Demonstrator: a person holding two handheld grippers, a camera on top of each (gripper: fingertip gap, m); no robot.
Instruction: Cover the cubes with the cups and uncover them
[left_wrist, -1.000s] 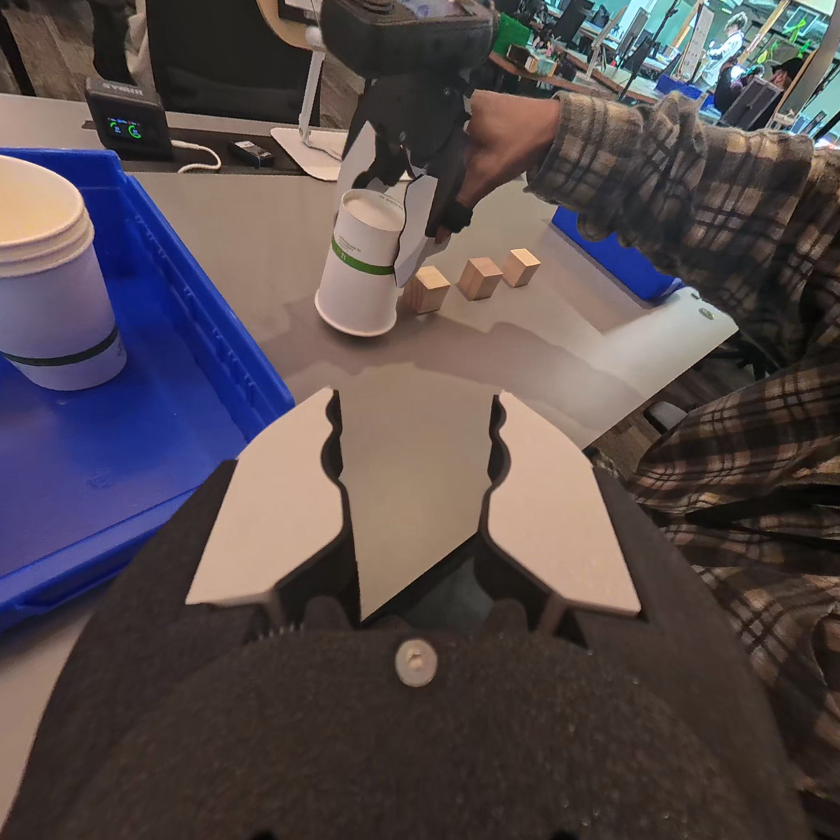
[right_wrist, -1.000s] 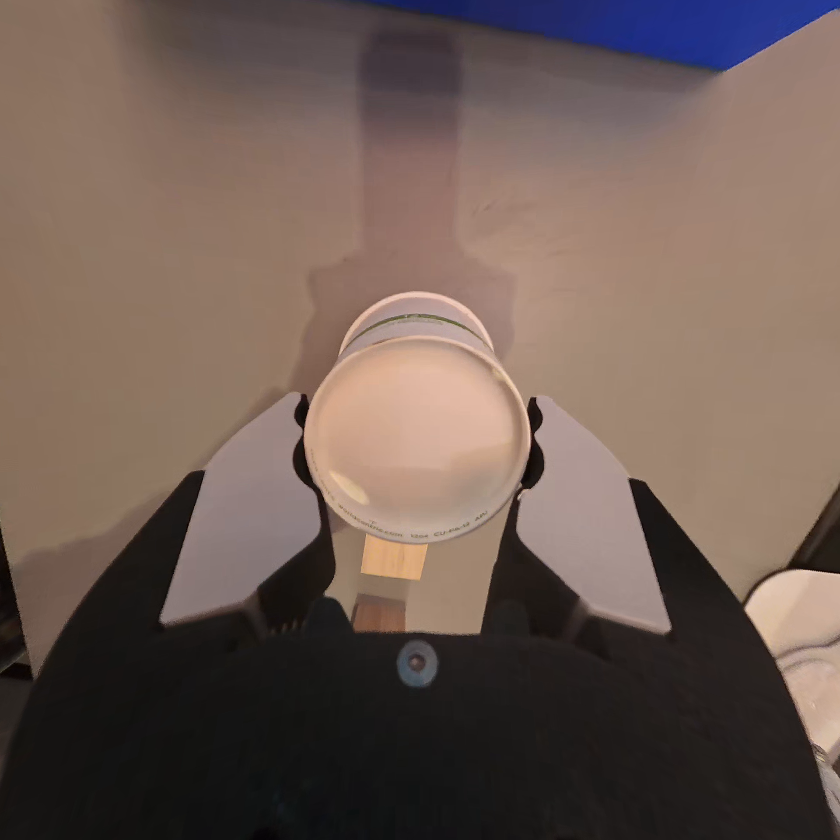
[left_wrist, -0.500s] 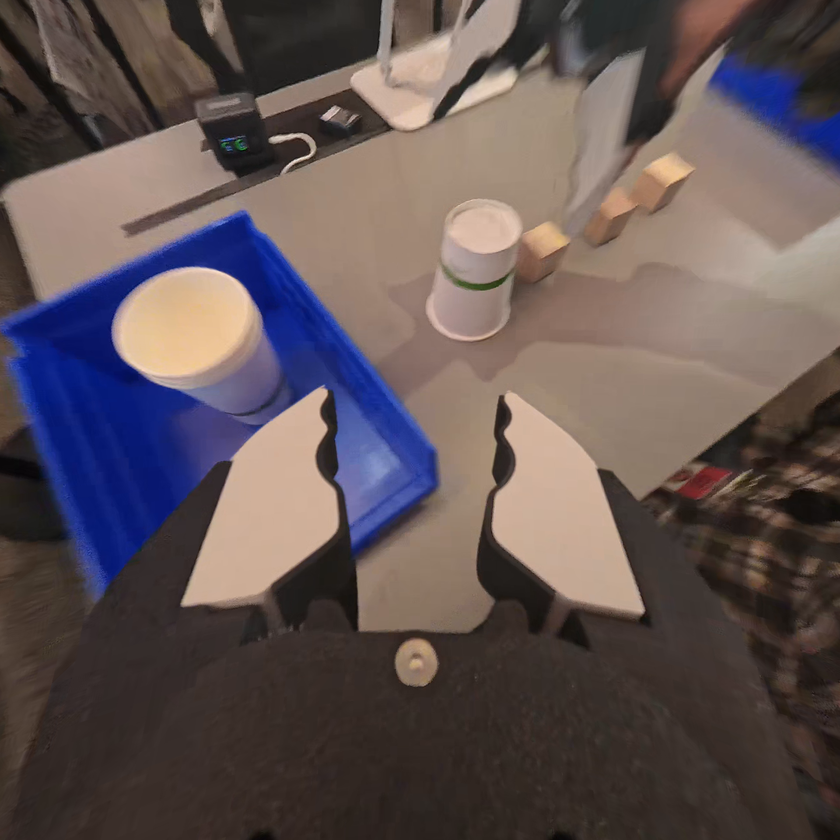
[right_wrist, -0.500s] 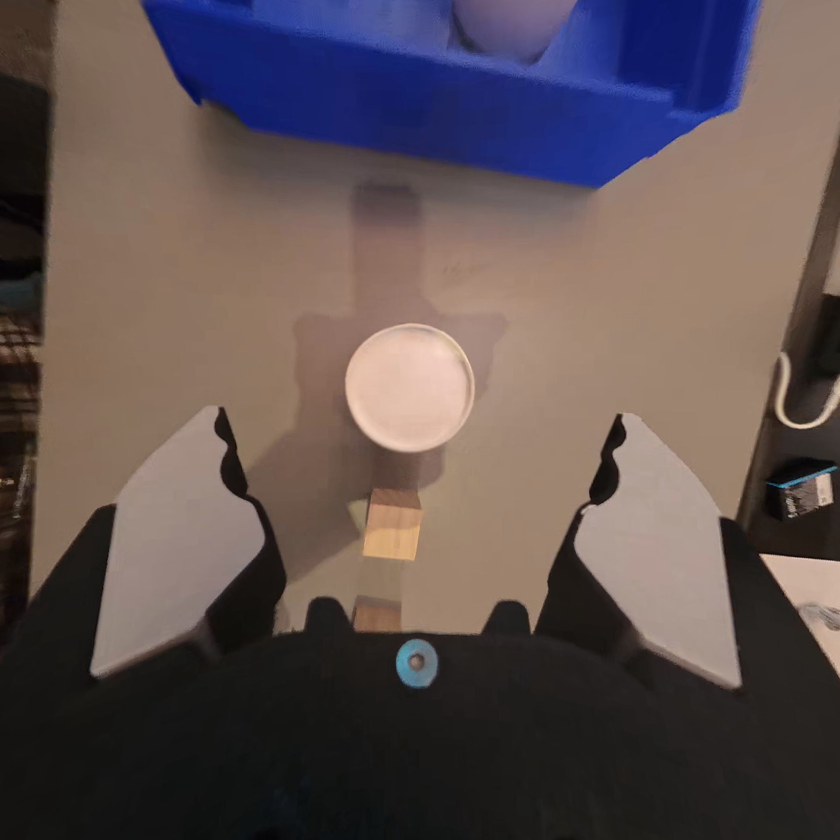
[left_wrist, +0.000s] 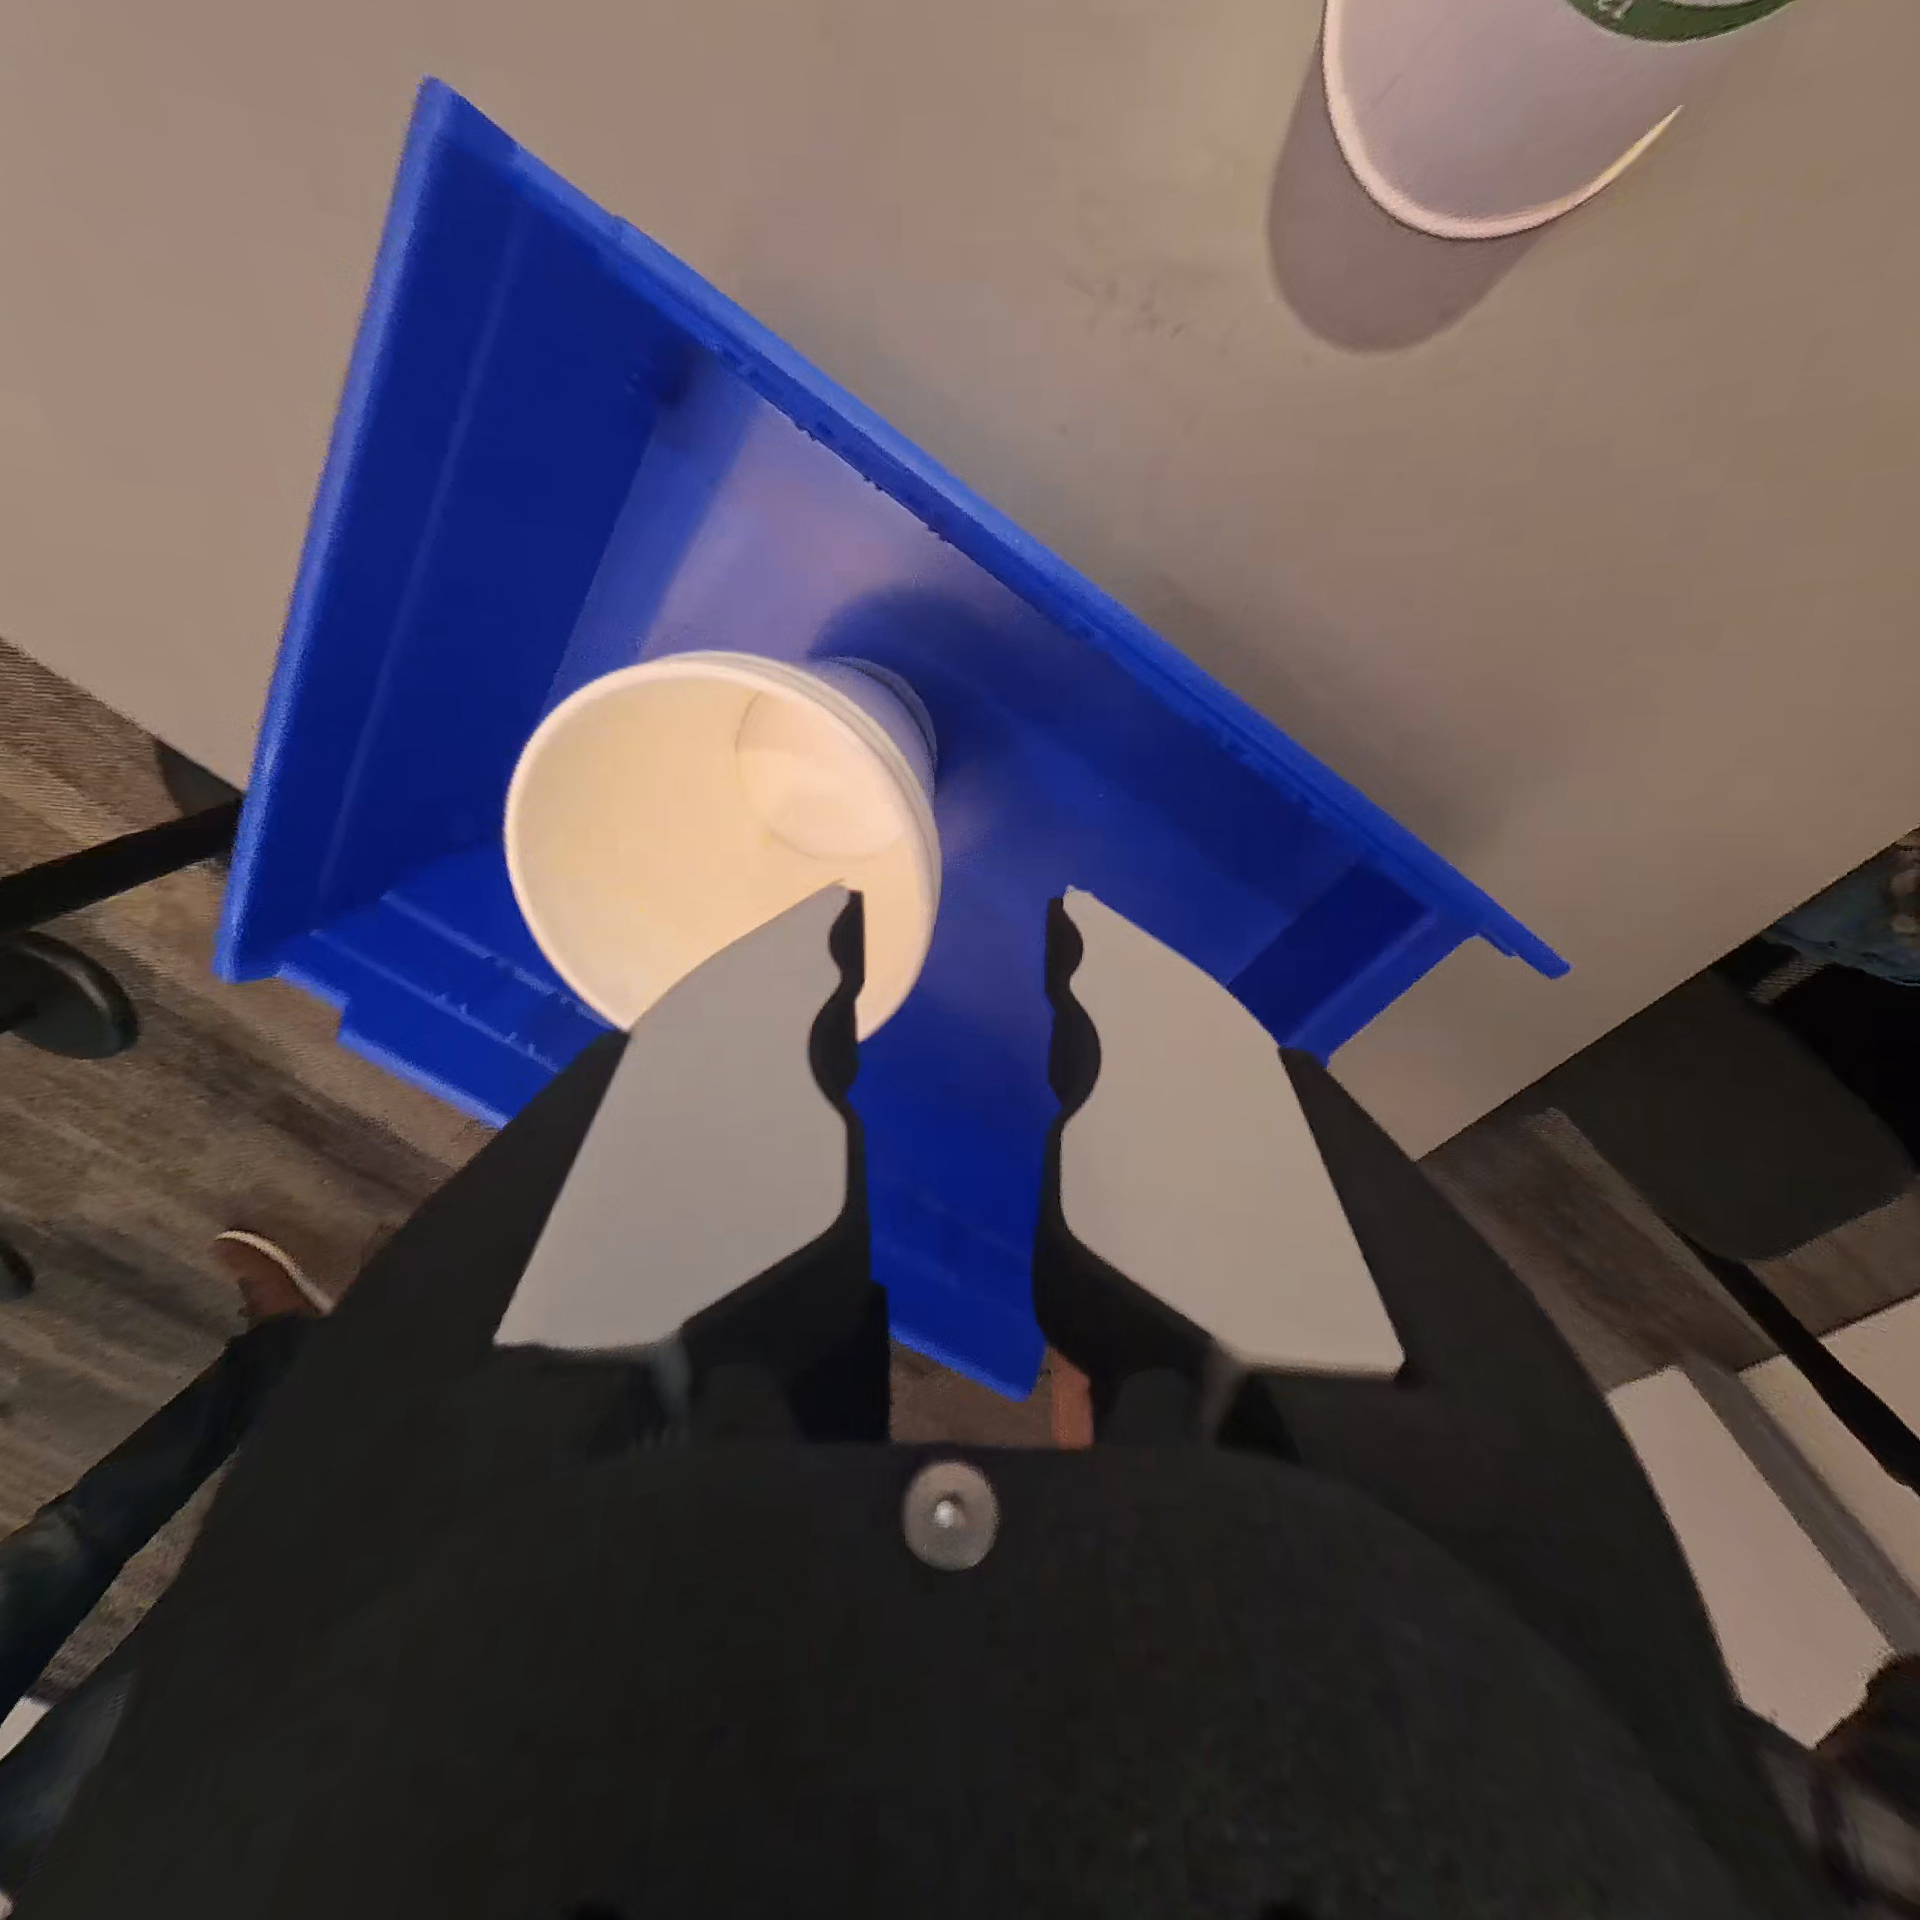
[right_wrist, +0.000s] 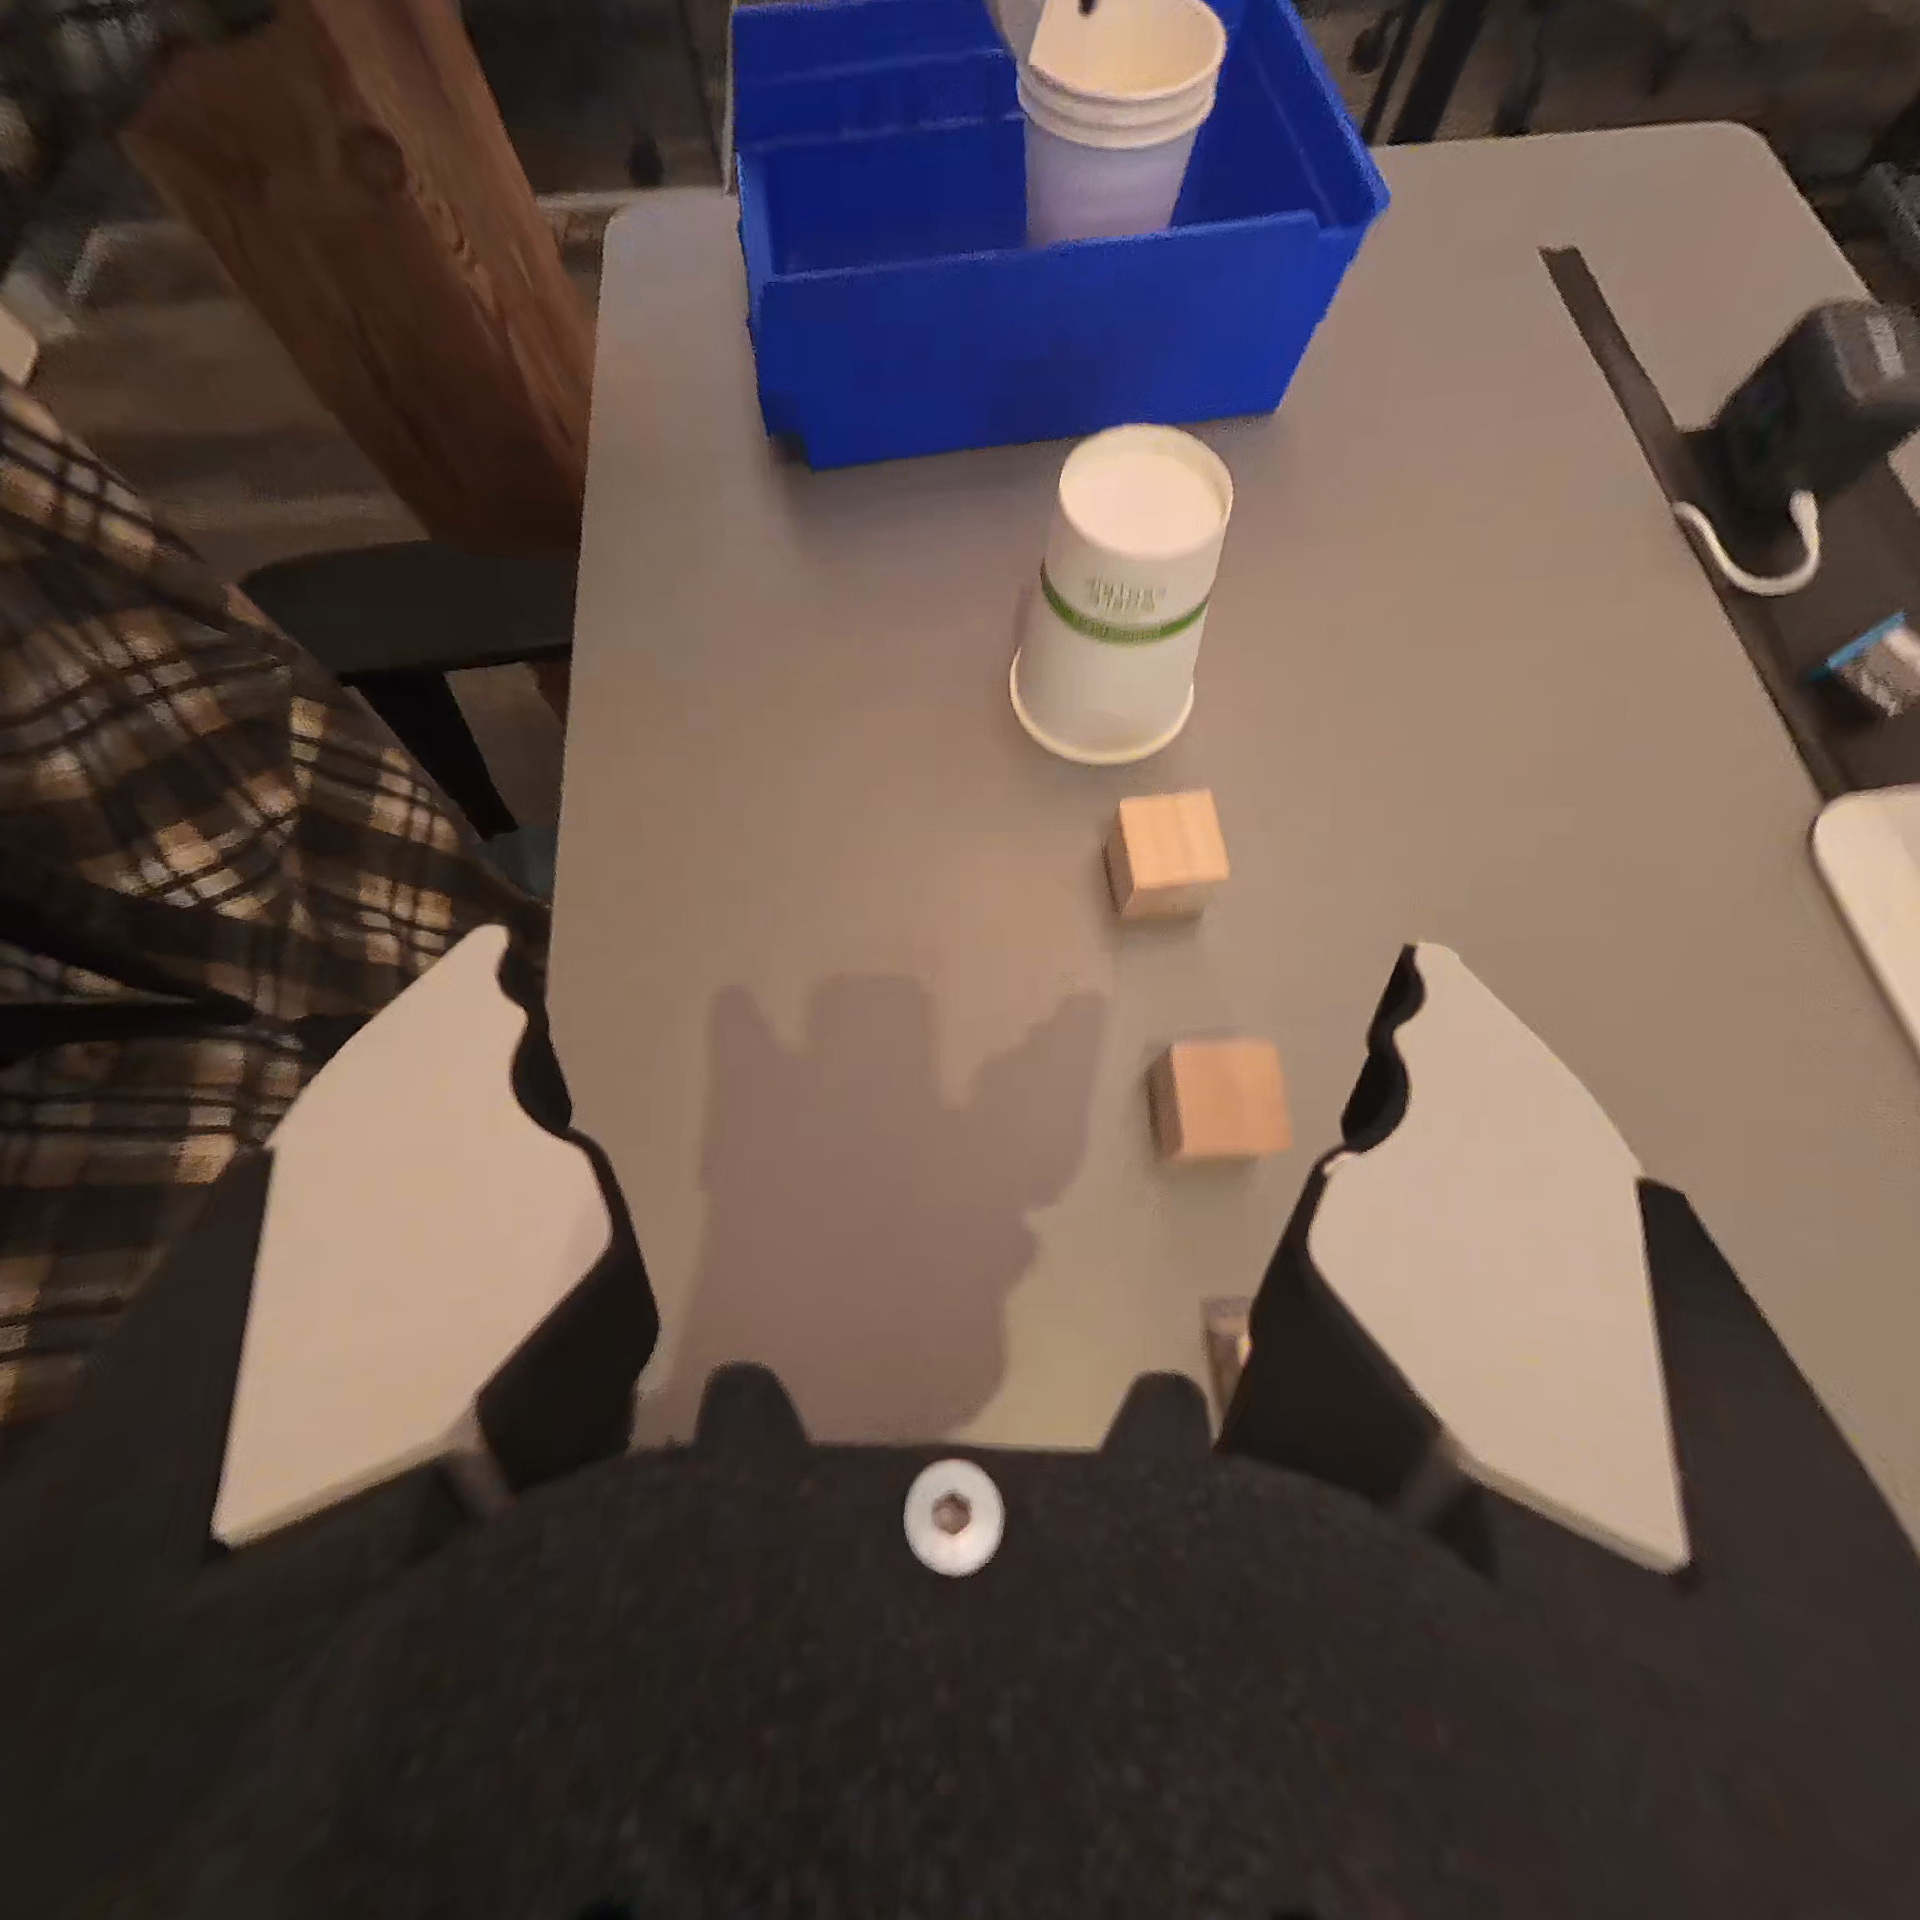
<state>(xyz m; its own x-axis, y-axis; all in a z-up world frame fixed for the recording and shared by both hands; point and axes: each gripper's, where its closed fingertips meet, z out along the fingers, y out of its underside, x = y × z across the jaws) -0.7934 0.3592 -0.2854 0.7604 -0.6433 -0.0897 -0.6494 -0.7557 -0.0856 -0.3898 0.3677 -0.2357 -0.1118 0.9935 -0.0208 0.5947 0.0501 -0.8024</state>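
Observation:
In the left wrist view my left gripper (left_wrist: 954, 899) hangs over the blue bin (left_wrist: 447, 520), above a stack of white paper cups (left_wrist: 665, 831) that stands mouth up. One fingertip is over the cup's mouth and the other is outside it. The rim lies between them, untouched, so the gripper is open. In the right wrist view my right gripper (right_wrist: 956, 943) is wide open and empty above the grey table (right_wrist: 790, 727). A white cup with a green band (right_wrist: 1122, 603) stands upside down there. Two wooden cubes (right_wrist: 1166, 854) (right_wrist: 1218, 1099) lie in a row nearer me. A third cube (right_wrist: 1224, 1340) peeks out by my right finger.
The upside-down cup also shows at the top right of the left wrist view (left_wrist: 1496, 114). In the right wrist view the bin (right_wrist: 1018, 332) stands at the table's far end. A plaid sleeve (right_wrist: 156, 727) and wooden post (right_wrist: 364, 260) are on the left. A black device with a cable (right_wrist: 1849, 384) is on the right.
My right gripper let go of the green-banded cup, opened wide and drew back; the cup now stands upside down on the table. My left gripper swung over the bin and narrowed around the cup stack's rim.

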